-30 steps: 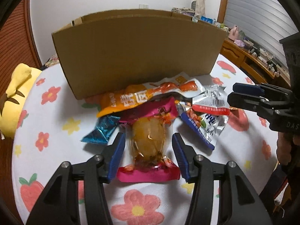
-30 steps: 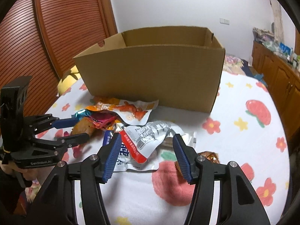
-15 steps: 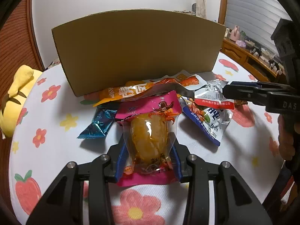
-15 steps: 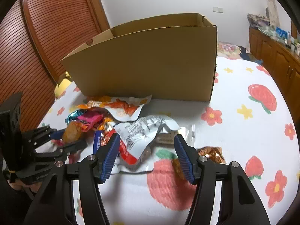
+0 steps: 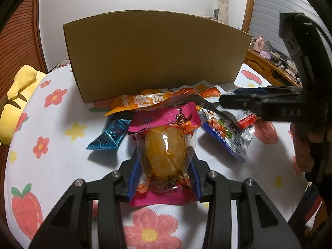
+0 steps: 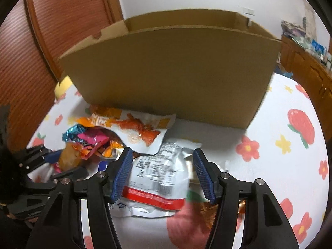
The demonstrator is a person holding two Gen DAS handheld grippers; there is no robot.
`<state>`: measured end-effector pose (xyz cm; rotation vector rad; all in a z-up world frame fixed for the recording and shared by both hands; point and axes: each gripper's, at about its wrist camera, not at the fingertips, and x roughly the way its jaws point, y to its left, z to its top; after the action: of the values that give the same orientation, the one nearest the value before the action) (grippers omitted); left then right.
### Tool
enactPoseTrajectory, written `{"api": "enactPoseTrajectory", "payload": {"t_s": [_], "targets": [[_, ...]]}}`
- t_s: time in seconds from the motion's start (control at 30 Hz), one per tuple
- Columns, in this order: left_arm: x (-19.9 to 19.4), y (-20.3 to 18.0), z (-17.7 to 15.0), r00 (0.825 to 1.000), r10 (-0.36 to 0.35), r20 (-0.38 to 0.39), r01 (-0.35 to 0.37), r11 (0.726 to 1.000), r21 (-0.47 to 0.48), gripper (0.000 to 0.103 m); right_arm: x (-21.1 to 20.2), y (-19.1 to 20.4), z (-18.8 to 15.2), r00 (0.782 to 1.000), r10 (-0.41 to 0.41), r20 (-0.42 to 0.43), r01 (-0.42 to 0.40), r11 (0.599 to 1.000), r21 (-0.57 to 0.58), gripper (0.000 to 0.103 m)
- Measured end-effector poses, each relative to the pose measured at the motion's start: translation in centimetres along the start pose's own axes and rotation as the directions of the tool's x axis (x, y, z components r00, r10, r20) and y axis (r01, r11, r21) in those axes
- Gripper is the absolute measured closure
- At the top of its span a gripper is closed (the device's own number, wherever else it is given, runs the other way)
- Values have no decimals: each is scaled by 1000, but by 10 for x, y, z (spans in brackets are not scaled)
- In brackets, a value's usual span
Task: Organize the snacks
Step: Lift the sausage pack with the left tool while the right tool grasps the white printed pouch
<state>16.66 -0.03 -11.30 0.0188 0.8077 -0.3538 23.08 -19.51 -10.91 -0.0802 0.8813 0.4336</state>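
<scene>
A floral tablecloth (image 5: 62,132) printed with flowers and strawberries covers the worktop. The open cardboard box (image 5: 153,51) stands upright at its far side, and the snacks lie in a loose heap on the cloth against the foot of its near wall.

Largest of the heap is the orange-and-white snack bag (image 6: 141,126), lying flat just in front of the box. Near it the silver foil packet (image 6: 161,172) with a red band rests partly over a blue-edged packet (image 5: 226,137). A pink-ended clear pouch (image 5: 166,155) holding a yellowish chunk of food lies nearest the left camera, its pink top edge touching the orange bag. A small teal candy wrapper (image 5: 110,134) sits just left of the pouch. A crumpled copper-coloured wrapper (image 6: 207,213) shows beside the silver packet, blurred.

The left gripper (image 5: 164,178) has its jaws pinching the clear pouch at its lower end, blue pads pressed into both sides. The right gripper (image 6: 164,174) has its jaws spread wide, one either side of the silver foil packet; whether they touch it cannot be told.

A yellow plush toy (image 5: 14,101) lies at the left edge of the worktop.
</scene>
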Motion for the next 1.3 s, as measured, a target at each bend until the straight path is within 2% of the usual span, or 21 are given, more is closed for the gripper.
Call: {"api": "enactPoseTrajectory", "payload": {"t_s": [0.1,0.3,0.73,1.03,1.3], "targets": [[0,1,0,1000,-4,0,4,1000,-3,63,5,11,-2,998,-58,-4,57,997,-58,40],[1,1,0,1000,-7,-1,7,1000,-6,62,15,20,-2,993,-115,-26,111,986,-127,36],[0,1,1,1000,-4,7,4,1000,-5,66,19,16,-2,994,-79,-69,67,986,-154,37],[-11,-6,-3,998,46,38,-47,999,10,66,1,16,-15,997,-52,-57,43,987,-152,38],[-28,-11,-10,998,11,56,-10,1000,-12,66,-20,23,-23,999,-37,-13,35,988,-154,38]]}}
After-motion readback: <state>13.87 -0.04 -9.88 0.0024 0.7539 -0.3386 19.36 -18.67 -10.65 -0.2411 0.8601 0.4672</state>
